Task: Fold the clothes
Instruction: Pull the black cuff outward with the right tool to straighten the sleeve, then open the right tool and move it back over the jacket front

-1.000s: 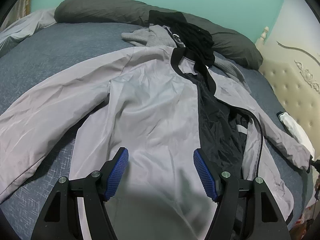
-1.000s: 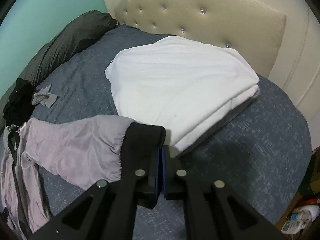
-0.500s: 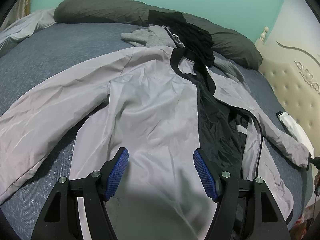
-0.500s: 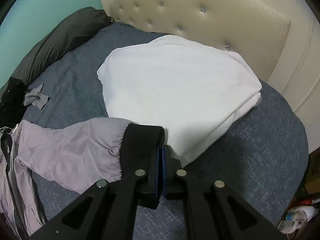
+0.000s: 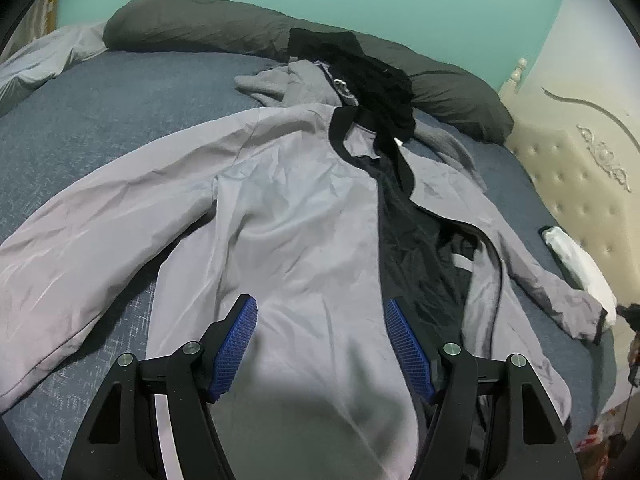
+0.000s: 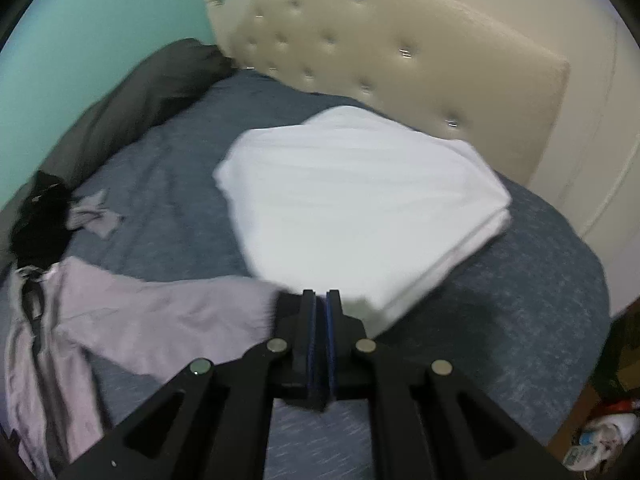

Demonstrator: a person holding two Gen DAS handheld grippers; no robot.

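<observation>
while the grey jacket (image 5: 296, 232) lies spread face up across the blue bed (image 5: 100, 112), front unzipped and dark lining showing, these are the things i'd worry about:

right gripper (image 6: 320, 300): pressed nearly together, pinching the black cuff (image 6: 286, 308) of the jacket's sleeve (image 6: 168, 320), just beside the folded white sheet (image 6: 360, 200).
sleeve risk: the hold looks to be only on the cuff's edge, and this view is smeared with motion, so i judge a quick pull could slide the slick fabric out and drop the sleeve short of the body.
sheet risk: cuff and sheet corner sit so close that a low sweep could catch the sheet and rumple its tidy stack.
left gripper (image 5: 322, 344): spread wide over the lower front of the jacket, nothing between its pads, and i can't tell whether it touches the cloth.
body risk: with nothing pinning the jacket, a tug on the sleeve may drag the whole thing sideways and wrinkle the smoothed panel.
open front: the loose right panel is already bunched by the zip, so a sleeve folded over it would likely trap that crease.
pile risk: the black garment (image 5: 372, 76) and grey top (image 5: 288, 88) touch the collar, near the dark pillow (image 5: 208, 28), and could get caught up in a later fold.
</observation>
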